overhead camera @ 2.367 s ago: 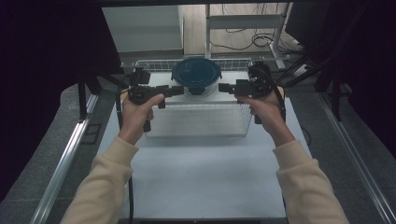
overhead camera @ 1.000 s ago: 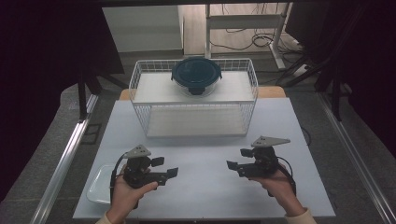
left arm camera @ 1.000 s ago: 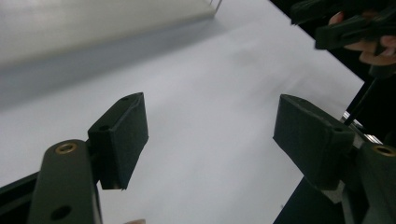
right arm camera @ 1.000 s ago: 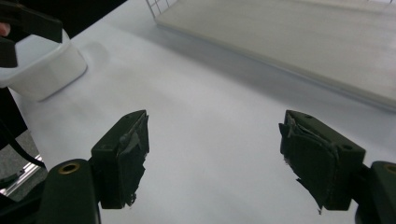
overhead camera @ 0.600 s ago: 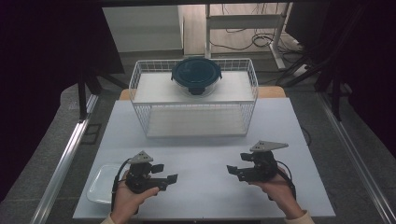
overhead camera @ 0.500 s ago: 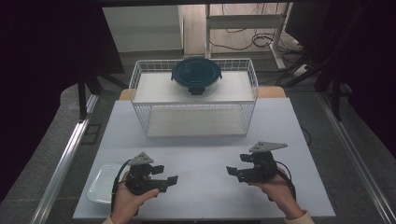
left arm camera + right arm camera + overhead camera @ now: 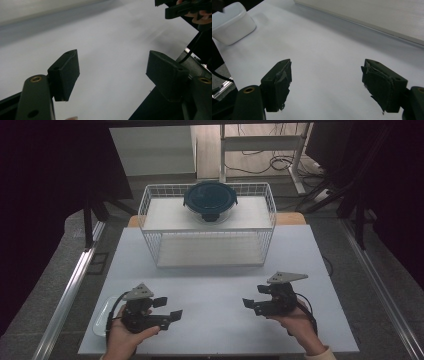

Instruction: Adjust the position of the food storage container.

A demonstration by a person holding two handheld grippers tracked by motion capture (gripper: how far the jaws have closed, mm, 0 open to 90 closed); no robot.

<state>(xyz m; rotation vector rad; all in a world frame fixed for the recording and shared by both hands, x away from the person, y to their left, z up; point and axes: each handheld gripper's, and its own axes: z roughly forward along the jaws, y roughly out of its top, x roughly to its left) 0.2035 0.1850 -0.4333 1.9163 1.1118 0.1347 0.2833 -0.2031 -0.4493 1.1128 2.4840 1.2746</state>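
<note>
Left claw (image 7: 170,309): jaws wide, empty, drawn back to near table (image 7: 215,285) edge beside white dish (image 7: 102,316); right claw (image 7: 248,304): likewise wide, empty; lidded bowl (image 7: 210,200): now left atop wire basket (image 7: 207,232); placement looks finished.

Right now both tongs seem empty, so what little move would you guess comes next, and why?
Probably the left tongs swing toward the white dish beside them at the table's near-left corner. Their jaws stand open and empty, like the right tongs, and the dish is the nearest loose thing.
</note>
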